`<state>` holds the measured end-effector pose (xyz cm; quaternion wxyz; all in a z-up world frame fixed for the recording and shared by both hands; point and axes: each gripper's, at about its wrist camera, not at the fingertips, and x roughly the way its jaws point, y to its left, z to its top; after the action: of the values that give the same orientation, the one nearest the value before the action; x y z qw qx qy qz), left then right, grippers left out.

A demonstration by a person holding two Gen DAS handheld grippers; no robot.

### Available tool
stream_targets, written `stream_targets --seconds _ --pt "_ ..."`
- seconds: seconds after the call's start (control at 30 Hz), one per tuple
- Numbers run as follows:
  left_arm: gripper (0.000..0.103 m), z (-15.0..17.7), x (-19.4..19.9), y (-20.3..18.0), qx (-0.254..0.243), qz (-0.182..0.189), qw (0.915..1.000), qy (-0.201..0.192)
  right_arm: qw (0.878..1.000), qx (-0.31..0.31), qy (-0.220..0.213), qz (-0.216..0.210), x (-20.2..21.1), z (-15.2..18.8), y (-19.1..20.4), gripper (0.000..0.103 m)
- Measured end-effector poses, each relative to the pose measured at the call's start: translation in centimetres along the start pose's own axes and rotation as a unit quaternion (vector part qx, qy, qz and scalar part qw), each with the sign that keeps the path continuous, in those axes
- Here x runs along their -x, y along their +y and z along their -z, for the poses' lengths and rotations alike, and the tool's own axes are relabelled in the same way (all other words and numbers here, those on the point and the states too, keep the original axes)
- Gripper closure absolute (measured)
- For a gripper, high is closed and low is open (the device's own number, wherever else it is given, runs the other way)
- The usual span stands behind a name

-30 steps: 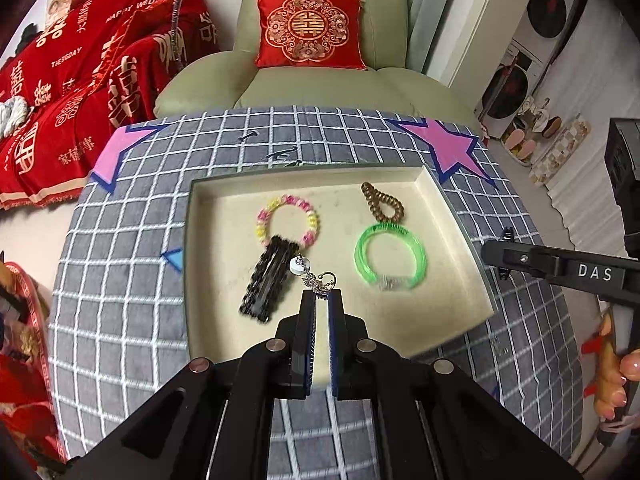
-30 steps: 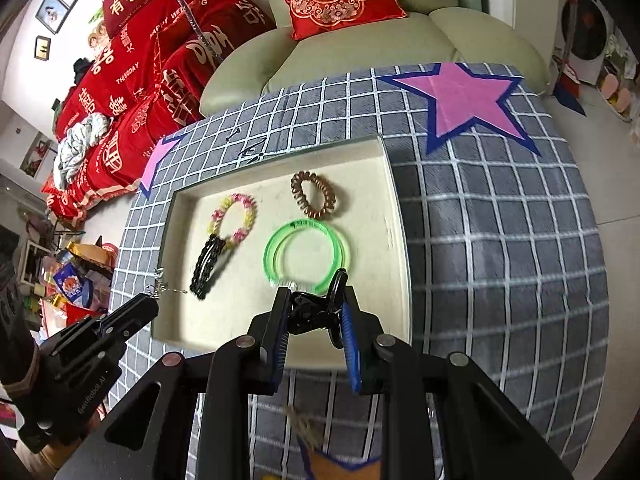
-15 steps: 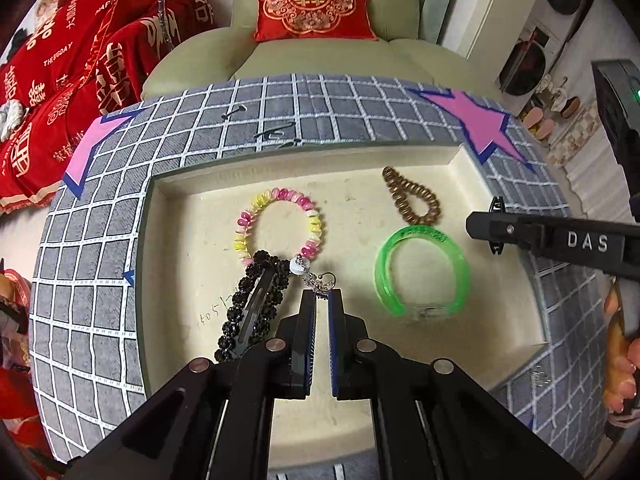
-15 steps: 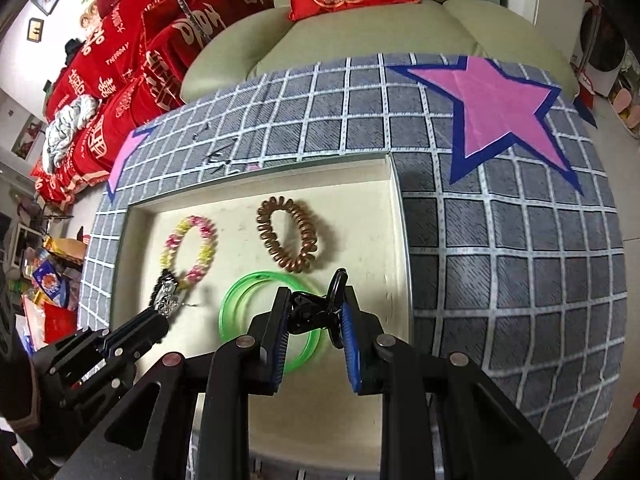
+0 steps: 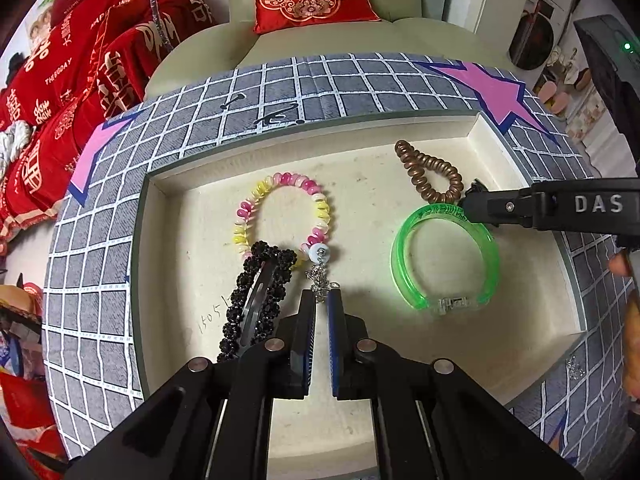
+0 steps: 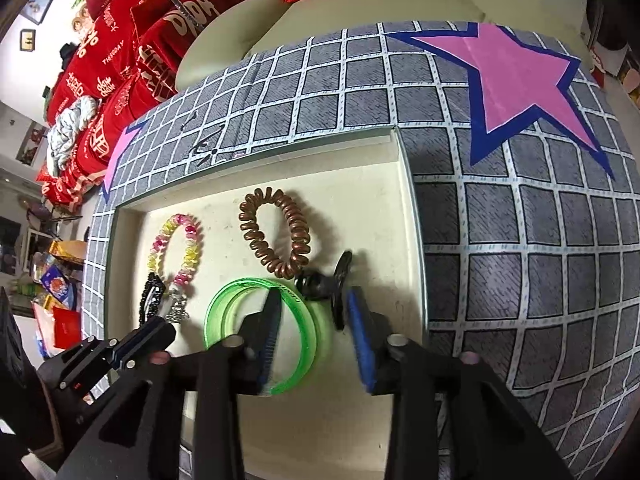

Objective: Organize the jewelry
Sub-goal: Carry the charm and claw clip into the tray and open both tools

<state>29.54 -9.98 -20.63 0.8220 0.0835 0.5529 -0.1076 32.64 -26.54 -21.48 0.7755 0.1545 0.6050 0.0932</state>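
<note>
— Both grippers have dropped into the tray (image 5: 528, 184) since a second ago; the right gripper (image 6: 310, 322), which was clamped on a small black clip (image 6: 328, 282), now has its jaws wide apart, with the clip lying loose at its tips.

— Where exactly does the clip sit?

— On the tray floor, touching the brown coil hair tie (image 6: 276, 236) and just beside the green bangle (image 6: 260, 336); its long part points away from the right gripper, towards the far wall.

— And the left gripper (image 5: 322, 304)?

— Nearly closed, pinching a small silver charm (image 5: 320, 278) at its tips; the charm hangs right against the pink and yellow bead bracelet (image 5: 280, 216), with the black beaded hair clip (image 5: 256, 300) just to its left.

— So what does the next move turn on?

— My guess: the charm sits straight ahead of the left gripper, low over bare tray floor between the bracelet and the bangle; parting the jaws there should set it down.
</note>
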Motion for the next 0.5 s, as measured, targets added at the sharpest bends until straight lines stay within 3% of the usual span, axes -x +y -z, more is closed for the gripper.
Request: stream_targets --seconds 0.17,0.5 --pt "0.089 -0.2 0.7 0.0 0.006 -0.002 1.0000 -0.006 1.000 -0.010 -0.016 -0.021 1.4 0.0 0.0 0.049" --pt "0.089 -0.1 3.3 0.2 0.012 0.005 0.9996 -0.023 0.998 -0.021 -0.046 -0.037 5.2 1.3 0.7 0.041"
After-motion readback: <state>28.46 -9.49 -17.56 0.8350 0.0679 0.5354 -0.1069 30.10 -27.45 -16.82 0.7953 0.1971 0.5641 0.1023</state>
